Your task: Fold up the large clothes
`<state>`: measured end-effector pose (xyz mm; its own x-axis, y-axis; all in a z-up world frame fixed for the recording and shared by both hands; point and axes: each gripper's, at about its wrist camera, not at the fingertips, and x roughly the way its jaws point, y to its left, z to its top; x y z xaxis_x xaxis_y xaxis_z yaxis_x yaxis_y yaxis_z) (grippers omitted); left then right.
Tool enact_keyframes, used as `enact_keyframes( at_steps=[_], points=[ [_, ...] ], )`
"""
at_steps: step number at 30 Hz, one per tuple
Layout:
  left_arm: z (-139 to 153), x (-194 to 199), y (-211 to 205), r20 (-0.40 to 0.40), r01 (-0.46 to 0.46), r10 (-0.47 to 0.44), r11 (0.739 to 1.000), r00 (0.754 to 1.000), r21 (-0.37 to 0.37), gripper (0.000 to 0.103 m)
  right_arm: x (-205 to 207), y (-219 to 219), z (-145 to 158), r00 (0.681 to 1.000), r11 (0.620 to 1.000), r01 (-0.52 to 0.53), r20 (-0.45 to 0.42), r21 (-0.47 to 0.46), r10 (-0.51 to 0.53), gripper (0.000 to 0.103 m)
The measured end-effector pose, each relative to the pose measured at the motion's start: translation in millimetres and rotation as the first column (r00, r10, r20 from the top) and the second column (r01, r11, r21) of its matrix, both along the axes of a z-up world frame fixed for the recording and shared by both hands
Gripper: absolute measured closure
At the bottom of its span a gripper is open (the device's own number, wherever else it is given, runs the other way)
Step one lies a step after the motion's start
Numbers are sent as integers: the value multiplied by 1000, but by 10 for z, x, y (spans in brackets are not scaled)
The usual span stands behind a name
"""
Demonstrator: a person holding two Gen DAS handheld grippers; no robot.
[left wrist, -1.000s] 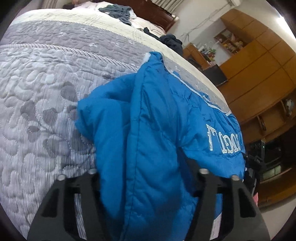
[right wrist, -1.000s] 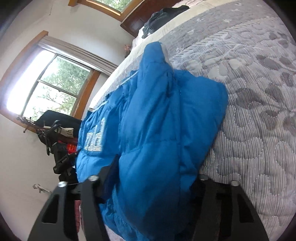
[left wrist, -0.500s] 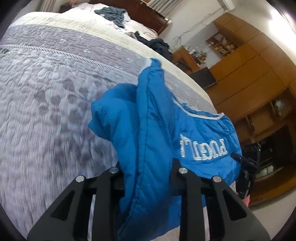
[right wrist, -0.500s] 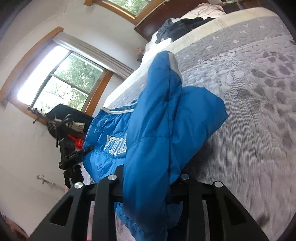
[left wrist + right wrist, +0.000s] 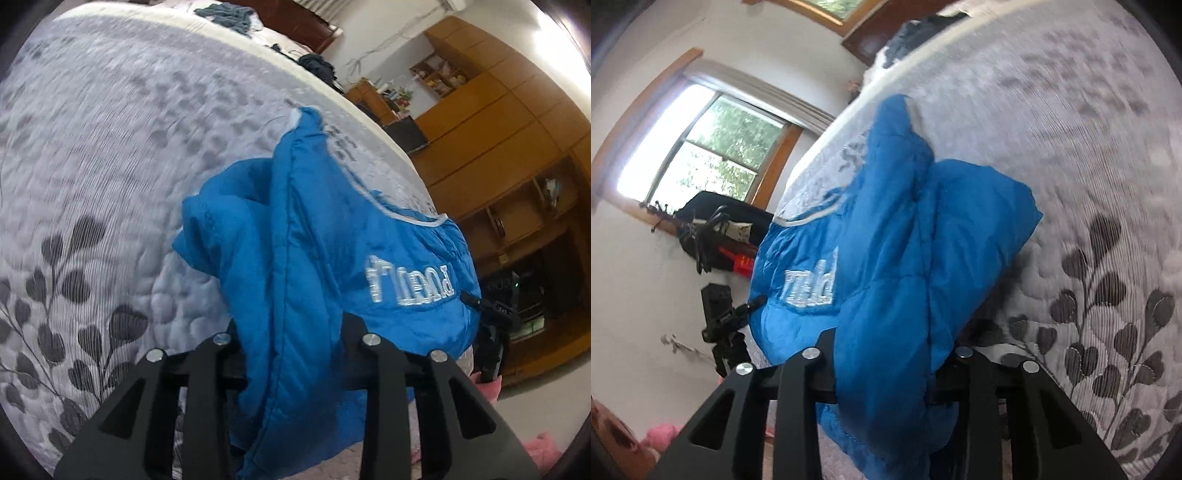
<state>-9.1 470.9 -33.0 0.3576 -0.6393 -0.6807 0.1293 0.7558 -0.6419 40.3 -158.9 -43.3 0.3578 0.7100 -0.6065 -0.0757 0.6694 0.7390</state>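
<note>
Two claws, my left claw (image 5: pixel 295 354) and right claw (image 5: pixel 886 362), each pinch a bunched edge of the blue padded jacket (image 5: pixel 332 251) draped over the bed (image 5: pixel 92 166)'s near edge, mid-fold; next I carry the fold farther across and lay it flat.

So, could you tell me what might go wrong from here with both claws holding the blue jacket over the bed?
1. The jacket is puffy and looks slick; each claw pinches a thick bunch of it, so a layer may slip out of the left claw or right claw.
2. The folded-over part is loosely bunched, so it may land creased on the quilt.
3. The jacket lies near the bed's edge with part past it; it could slide off if let go.
</note>
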Motion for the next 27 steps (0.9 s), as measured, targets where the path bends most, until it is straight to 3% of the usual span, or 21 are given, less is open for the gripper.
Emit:
enact_keyframes(
  at_steps=[5,8,12,14,16,18,23,27],
  points=[
    [-259,100,-14,30,-12,12,1000,999,-17,51,160,-117,-398,998,997,21,-61,77,-17,62],
    [-290,77,16,23,-21,22,999,999,-48,50,147,-159,-448,998,995,20,-60,97,-15,59],
    [-143,17,68,25,-37,37,999,999,-8,50,70,-226,-277,999,1000,30,-33,2,-30,49],
    [27,-52,147,72,-70,67,997,995,42,50,33,-254,-125,999,997,47,-10,-61,-48,46],
    [189,-91,221,121,-102,92,992,988,79,52,3,-331,33,997,989,81,20,-127,-79,34],
    [411,-96,226,189,-128,104,985,976,120,52,24,-400,232,993,979,113,64,-172,-104,33],
    [733,170,-108,262,-75,30,983,964,165,52,391,-170,581,992,960,77,121,-268,-46,25],
    [708,317,-477,276,-11,-47,979,960,203,52,821,18,487,997,931,41,78,-363,-13,25]
  ],
)
